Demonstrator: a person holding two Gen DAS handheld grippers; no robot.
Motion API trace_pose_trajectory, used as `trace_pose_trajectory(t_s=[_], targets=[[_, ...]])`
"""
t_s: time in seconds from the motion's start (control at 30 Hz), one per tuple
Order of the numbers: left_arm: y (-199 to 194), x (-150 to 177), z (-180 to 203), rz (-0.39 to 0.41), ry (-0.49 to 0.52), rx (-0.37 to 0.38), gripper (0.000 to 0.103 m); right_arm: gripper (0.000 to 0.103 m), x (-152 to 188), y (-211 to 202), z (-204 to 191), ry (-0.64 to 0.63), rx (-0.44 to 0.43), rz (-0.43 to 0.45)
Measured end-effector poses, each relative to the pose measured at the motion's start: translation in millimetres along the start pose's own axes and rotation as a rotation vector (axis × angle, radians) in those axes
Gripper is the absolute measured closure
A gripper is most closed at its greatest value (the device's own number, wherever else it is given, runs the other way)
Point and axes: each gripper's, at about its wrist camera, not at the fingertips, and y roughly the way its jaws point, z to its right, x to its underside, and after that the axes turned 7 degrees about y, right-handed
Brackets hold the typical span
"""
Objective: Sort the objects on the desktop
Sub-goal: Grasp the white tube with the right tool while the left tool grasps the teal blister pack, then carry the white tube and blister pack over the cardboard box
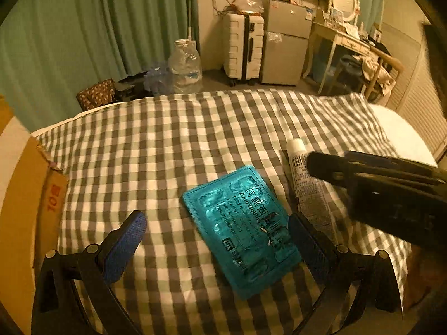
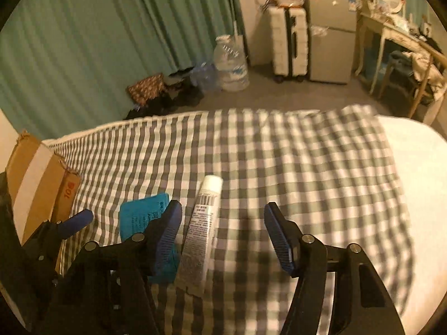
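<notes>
A teal blister pack of pills [image 1: 240, 229] lies flat on the grey-and-white checked cloth [image 1: 173, 145]. A white tube with a white cap [image 1: 310, 187] lies just right of it. My left gripper [image 1: 218, 223] is open, low over the cloth, with the pack between its blue fingers [image 1: 125, 245]. My right gripper [image 2: 222, 217] is open and hovers above the tube [image 2: 201, 229], which lies by its left finger [image 2: 167, 234]. The pack [image 2: 142, 217] shows partly behind that finger. The right gripper also shows in the left wrist view [image 1: 377, 184] as a dark blurred shape.
A cardboard box [image 1: 25, 195] stands at the cloth's left edge, also in the right wrist view [image 2: 36, 181]. Beyond the table are green curtains, a large water bottle [image 1: 185, 67], a white suitcase [image 1: 243, 47], a small fridge and a dressing table.
</notes>
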Motion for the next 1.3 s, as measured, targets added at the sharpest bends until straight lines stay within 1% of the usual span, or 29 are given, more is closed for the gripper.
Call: trace_pose_trajectory(t_s=[0.1,0.17,0.2,0.23,0.27,0.33,0.43,0.53,0.57,0.6,0.67,0.7,0.77,0.9,0.97,1.17,1.3], targets=[[12,1,3,-0.022,0.014,0.003,0.0,0.054,3,21,-4,-0.026,-0.013,-0.053],[15,-3,1,-0.018,-0.003,0.026,0.0,0.056,1,34,-6,-0.039,0.008,-0.079],[17,-4,0,-0.019,-0.01,0.033,0.0,0.058,1,35,-8,-0.044,0.023,-0.077],[19,-5,0,-0.019,-0.013,0.033,0.0,0.072,2,35,-12,-0.062,0.039,-0.072],[20,-5,0,-0.019,-0.015,0.035,0.0,0.076,3,35,-16,-0.079,0.047,-0.074],[23,-7,3,-0.017,-0.018,0.037,0.0,0.078,6,34,-15,-0.083,0.053,-0.077],[24,-6,4,-0.017,-0.014,0.035,0.0,0.079,6,29,1,-0.014,0.016,-0.078],[27,-9,16,-0.019,0.004,0.028,0.0,0.083,0,19,15,0.016,0.043,-0.048],[27,-12,22,-0.015,0.009,0.032,0.008,0.083,0,16,17,0.025,0.046,-0.039],[26,-12,26,-0.006,0.02,0.059,0.022,0.083,-4,13,19,0.032,0.045,-0.033],[21,-12,30,0.011,0.042,0.082,0.032,0.083,-7,8,21,0.04,0.04,-0.024],[20,-13,31,0.014,0.038,0.102,0.034,0.083,-7,4,22,0.043,0.041,-0.017],[17,-14,30,0.023,0.018,0.127,0.036,0.083,-9,-1,23,0.048,0.037,-0.008],[7,-18,29,0.048,0.006,0.118,0.037,0.083,-15,-17,28,0.058,0.032,0.016],[-2,-20,26,0.065,0.016,0.109,0.037,0.083,-19,-27,27,0.064,0.026,0.037],[-43,-23,24,0.112,0.029,0.078,0.037,0.083,-20,-64,20,0.06,0.013,0.084],[-76,-25,20,0.145,0.034,0.056,0.037,0.083,-15,-100,11,0.054,0.014,0.129]])
